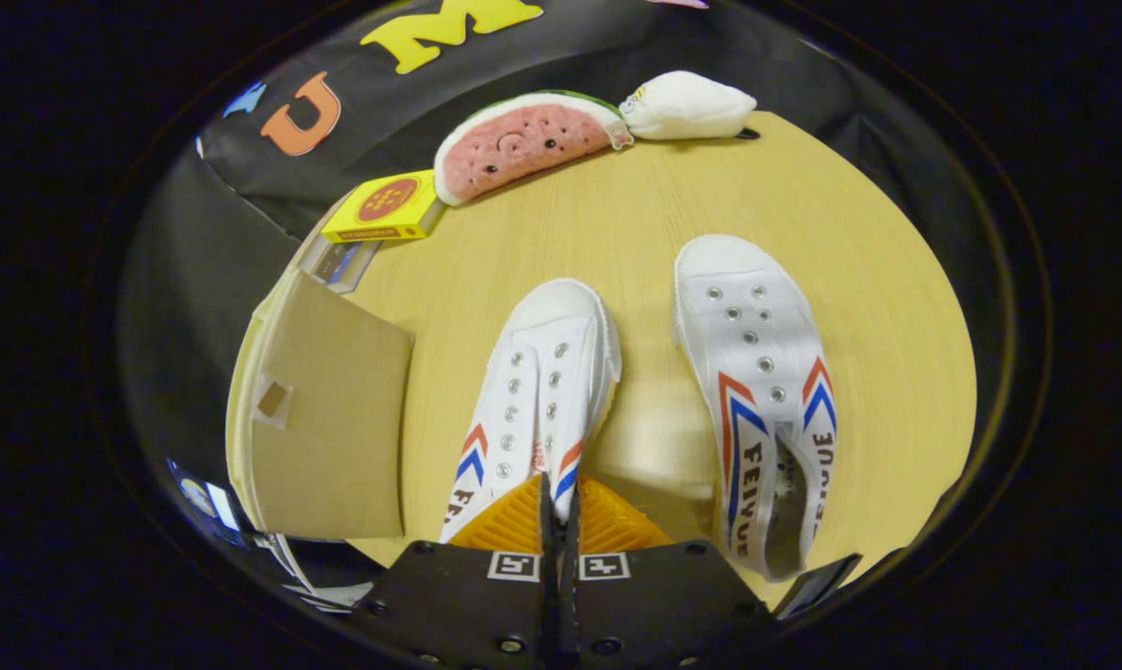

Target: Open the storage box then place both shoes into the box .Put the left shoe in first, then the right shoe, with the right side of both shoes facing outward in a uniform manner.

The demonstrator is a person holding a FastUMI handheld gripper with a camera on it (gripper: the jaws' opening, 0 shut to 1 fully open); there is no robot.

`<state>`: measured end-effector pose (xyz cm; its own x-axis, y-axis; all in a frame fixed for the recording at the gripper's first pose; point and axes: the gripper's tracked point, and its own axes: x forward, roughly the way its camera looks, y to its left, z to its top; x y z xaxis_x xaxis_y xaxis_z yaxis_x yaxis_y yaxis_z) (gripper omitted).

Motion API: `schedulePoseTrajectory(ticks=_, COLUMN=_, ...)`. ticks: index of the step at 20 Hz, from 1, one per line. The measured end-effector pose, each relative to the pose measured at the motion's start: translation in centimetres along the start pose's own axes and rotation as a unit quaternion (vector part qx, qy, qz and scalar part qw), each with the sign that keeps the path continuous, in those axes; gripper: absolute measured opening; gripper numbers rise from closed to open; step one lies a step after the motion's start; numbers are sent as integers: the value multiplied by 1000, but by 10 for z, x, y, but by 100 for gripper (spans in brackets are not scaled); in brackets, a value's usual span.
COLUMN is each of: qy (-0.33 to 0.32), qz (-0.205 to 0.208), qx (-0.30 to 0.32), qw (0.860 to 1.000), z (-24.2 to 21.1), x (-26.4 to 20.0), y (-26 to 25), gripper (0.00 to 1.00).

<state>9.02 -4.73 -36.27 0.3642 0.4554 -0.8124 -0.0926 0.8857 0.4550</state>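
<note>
Pale wood-grain tabletop (635, 214) fills the middle of the frame, backed by black cloth along the upper edge. At the bottom centre the hand-held gripper (557, 507) has its two fingers drawn together with almost no gap, and they seem to pinch the rear collar of the left shoe (535, 391), though the contact itself is hard to see.

That shoe is white canvas with metal eyelets and red and blue chevrons, its toe pointing toward the upper part of the frame, and it appears tilted with its far edge casting a shadow on the wood. To the right of it, well apart, the right shoe (756, 372) lies flat on the tabletop, toe also pointing up the frame, its opening toward the lower right.

At the left of the frame stands the storage box (324, 419), with a brown cardboard flap facing the camera; whether it is open cannot be told.

Beyond the box, at the upper left, lies a small yellow carton (384, 207). A plush watermelon slice (524, 144) rests at the top centre, touching a white plush toy (689, 107) to its right.
</note>
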Motion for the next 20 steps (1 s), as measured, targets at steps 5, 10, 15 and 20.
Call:
schedulePoseTrajectory(ticks=5, qy=-56, qz=7, qx=12, qw=998, z=8, x=-61, y=65, gripper=0)
schedulePoseTrajectory(ticks=10, qy=-121, qz=47, qx=19, qw=991, z=31, x=-113, y=169, gripper=0)
schedulePoseTrajectory(ticks=15, qy=-123, qz=54, qx=-7, qw=991, z=25, x=-100, y=254, gripper=0)
schedulePoseTrajectory(ticks=20, qy=-92, qz=53, qx=-23, qw=994, z=-3, x=-50, y=308, gripper=0)
